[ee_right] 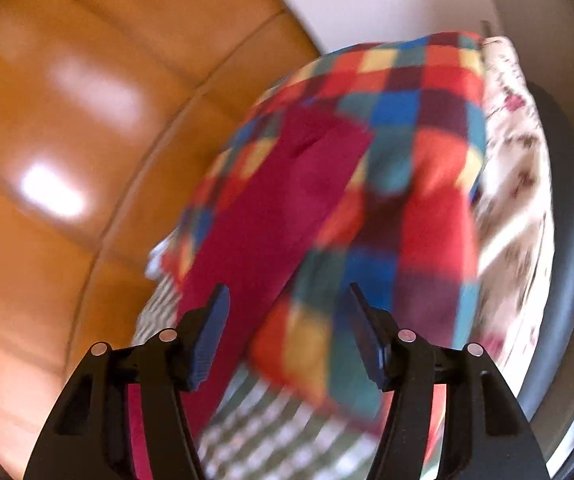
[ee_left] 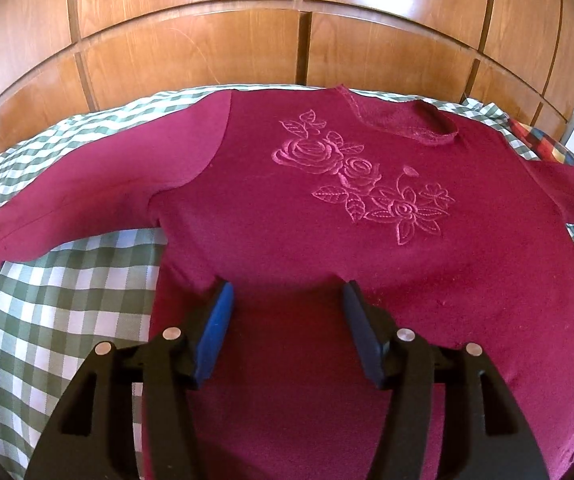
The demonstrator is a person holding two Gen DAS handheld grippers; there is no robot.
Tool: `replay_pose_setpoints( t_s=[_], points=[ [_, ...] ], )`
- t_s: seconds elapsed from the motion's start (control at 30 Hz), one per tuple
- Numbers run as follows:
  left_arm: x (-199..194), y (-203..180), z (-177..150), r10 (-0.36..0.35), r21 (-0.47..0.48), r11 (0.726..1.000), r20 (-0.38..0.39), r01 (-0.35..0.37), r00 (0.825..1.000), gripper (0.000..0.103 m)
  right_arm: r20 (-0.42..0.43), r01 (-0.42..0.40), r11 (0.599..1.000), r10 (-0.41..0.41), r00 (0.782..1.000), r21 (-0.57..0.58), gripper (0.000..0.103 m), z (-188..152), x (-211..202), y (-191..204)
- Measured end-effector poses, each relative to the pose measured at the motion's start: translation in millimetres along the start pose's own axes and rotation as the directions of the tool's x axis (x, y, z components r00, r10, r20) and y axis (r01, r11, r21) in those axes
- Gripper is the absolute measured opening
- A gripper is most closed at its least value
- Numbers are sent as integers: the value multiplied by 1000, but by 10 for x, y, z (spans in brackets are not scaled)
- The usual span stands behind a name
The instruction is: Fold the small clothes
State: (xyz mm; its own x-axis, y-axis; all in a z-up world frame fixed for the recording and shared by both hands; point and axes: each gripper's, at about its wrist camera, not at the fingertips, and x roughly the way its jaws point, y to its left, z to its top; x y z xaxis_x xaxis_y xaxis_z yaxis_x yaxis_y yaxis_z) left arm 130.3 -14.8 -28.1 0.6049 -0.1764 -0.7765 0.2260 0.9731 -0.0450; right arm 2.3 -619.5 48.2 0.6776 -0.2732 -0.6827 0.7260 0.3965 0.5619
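Observation:
A dark red long-sleeved top [ee_left: 327, 208] with embroidered roses [ee_left: 363, 176] lies flat on a green-and-white checked cover [ee_left: 59, 300], neckline at the far side, one sleeve [ee_left: 71, 208] stretched out to the left. My left gripper [ee_left: 287, 300] hovers over the top's lower part, its blue pads [ee_left: 219, 320] apart with nothing between them. The right wrist view is blurred: my right gripper [ee_right: 287, 300] stands open above the top's other sleeve [ee_right: 279, 208], which lies across a multicoloured checked blanket [ee_right: 407, 152]. Nothing is held between its fingers.
A wooden panelled wardrobe [ee_left: 247, 32] rises right behind the bed. The multicoloured blanket [ee_left: 547, 148] shows at the far right in the left wrist view. A pale flower-patterned cloth [ee_right: 515, 152] and a dark curved edge [ee_right: 567, 208] lie to the right of the blanket.

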Motion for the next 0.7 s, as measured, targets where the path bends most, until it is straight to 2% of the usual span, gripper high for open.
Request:
replay_pose_setpoints(
  t_s=[0.07,0.1,0.17,0.23,0.27,0.33,0.4,0.5,0.63,0.7],
  points=[
    [7,-11,7,2,2,1000,-2,-2,1000,58,-17,-6,1000,5,1000,-22,60,112,172,50],
    [9,-17,9,5,4,1000,-2,-5,1000,59,-24,32,997,-34,999,-63,60,146,283,113],
    [11,-20,11,9,6,1000,-3,-9,1000,59,-34,91,988,-96,995,-121,43,171,409,199],
    [14,-26,12,8,12,1000,-15,-8,1000,59,-8,141,974,-145,989,-175,14,186,420,338],
    [15,-26,13,8,12,1000,-15,-8,1000,59,8,146,968,-147,989,-202,8,183,394,436],
    [14,-27,14,7,12,1000,-15,-7,1000,60,47,140,949,-133,990,-281,8,139,281,730],
    [14,-28,15,7,12,1000,-14,-7,1000,60,61,94,930,-78,995,-354,7,82,174,1001],
    [11,-27,22,4,9,1000,-15,-4,1000,60,25,-47,884,66,998,-465,7,-203,-16,1577],
    [7,-18,26,-6,3,1000,-14,7,1000,61,-87,-220,792,209,974,-569,7,-764,-113,2219],
    [7,-14,28,-10,1,1000,-13,10,1000,61,-171,-309,728,260,950,-612,7,-1192,-90,2564]
  ],
)
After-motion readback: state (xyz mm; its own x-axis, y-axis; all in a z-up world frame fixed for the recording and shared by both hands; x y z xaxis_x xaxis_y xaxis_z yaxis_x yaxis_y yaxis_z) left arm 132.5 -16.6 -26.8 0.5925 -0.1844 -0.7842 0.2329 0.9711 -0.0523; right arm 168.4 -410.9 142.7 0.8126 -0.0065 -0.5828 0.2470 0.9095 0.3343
